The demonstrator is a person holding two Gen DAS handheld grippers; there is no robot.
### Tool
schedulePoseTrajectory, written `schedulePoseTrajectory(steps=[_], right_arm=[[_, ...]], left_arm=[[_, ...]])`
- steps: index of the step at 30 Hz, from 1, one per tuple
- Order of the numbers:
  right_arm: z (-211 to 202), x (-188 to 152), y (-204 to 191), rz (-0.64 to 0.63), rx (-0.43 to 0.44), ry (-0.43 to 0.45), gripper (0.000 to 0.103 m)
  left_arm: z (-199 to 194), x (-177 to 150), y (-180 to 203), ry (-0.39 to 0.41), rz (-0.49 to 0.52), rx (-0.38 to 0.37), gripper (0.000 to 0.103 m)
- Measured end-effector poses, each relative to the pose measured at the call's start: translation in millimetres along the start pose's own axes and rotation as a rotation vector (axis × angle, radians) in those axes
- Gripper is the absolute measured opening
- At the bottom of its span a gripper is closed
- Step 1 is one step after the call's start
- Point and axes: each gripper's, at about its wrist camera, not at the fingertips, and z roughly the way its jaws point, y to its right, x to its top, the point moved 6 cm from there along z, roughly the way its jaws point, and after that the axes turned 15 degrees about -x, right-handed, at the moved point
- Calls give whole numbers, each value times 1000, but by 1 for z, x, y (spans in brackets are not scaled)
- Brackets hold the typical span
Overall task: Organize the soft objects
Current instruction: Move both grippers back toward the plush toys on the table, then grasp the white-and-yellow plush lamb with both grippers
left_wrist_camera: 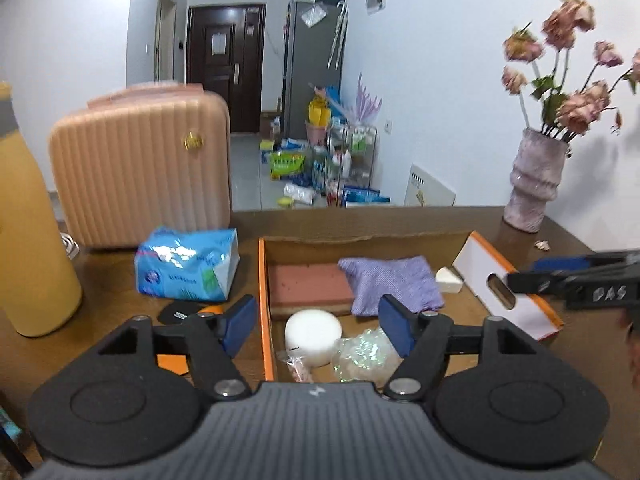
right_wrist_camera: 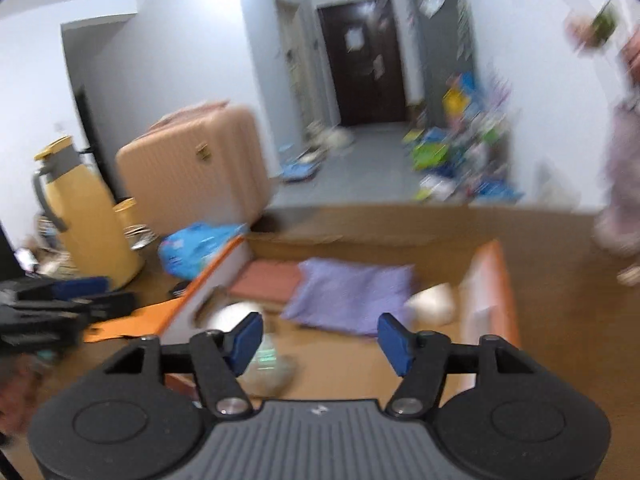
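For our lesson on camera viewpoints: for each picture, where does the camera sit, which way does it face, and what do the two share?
Left wrist: sits behind the left tongs, open, facing the cardboard box and doorway; the right tongs show at right.
Right wrist: sits behind the right tongs, open, facing the box, blurred; the left tongs show at left.
Shared: purple cloth, pink suitcase.

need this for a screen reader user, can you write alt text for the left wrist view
The open left gripper hovers over an orange-edged box holding a purple cloth, a pink sponge, a white puff and a clear packet. A blue tissue pack and pink suitcase sit left of it; a flower vase stands right.
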Motion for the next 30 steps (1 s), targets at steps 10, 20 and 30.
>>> schedulePoseTrajectory(steps=[10, 20, 30], right_arm=[[-86, -10, 62, 49, -99, 118, 74], [-159, -81, 59, 22, -116, 364, 84], [-219, -200, 42, 42, -28, 343, 85]], left_arm=[[-58, -1, 53, 80, 56, 15, 75], [-125, -81, 97, 214, 64, 72, 88], [-167, -188, 138, 180, 13, 2, 96]])
